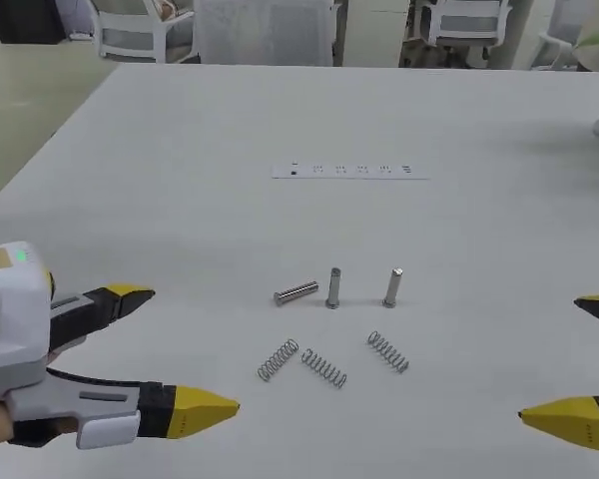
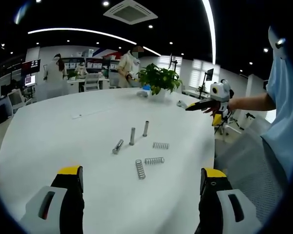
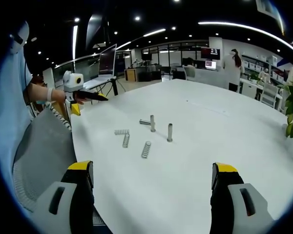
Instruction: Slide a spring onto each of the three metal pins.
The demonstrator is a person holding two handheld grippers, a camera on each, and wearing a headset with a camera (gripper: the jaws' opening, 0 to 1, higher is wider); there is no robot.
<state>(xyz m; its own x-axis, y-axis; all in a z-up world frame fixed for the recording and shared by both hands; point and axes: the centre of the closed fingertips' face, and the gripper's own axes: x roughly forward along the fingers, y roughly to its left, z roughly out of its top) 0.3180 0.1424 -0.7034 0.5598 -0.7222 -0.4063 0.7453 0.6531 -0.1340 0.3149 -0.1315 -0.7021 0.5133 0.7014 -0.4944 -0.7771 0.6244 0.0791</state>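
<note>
Three metal pins rest mid-table: one lying flat [image 1: 296,292], two upright [image 1: 333,287] [image 1: 392,286]. Just in front of them lie three loose springs [image 1: 278,359] [image 1: 323,367] [image 1: 387,351]. My left gripper [image 1: 175,349] is open at the lower left, well apart from the springs, with nothing between its jaws. My right gripper [image 1: 554,357] is open at the right edge, also holding nothing. In the left gripper view the springs [image 2: 154,160] and pins [image 2: 132,136] lie ahead of the open gripper [image 2: 141,178]. In the right gripper view they [image 3: 146,149] [image 3: 170,132] lie ahead of its open gripper [image 3: 152,169].
A flush socket strip [image 1: 349,171] sits in the white table [image 1: 180,180] beyond the pins. A potted plant [image 2: 158,79] stands near the table's far side. Office chairs [image 1: 140,30] line the far edge. People stand at desks in the background.
</note>
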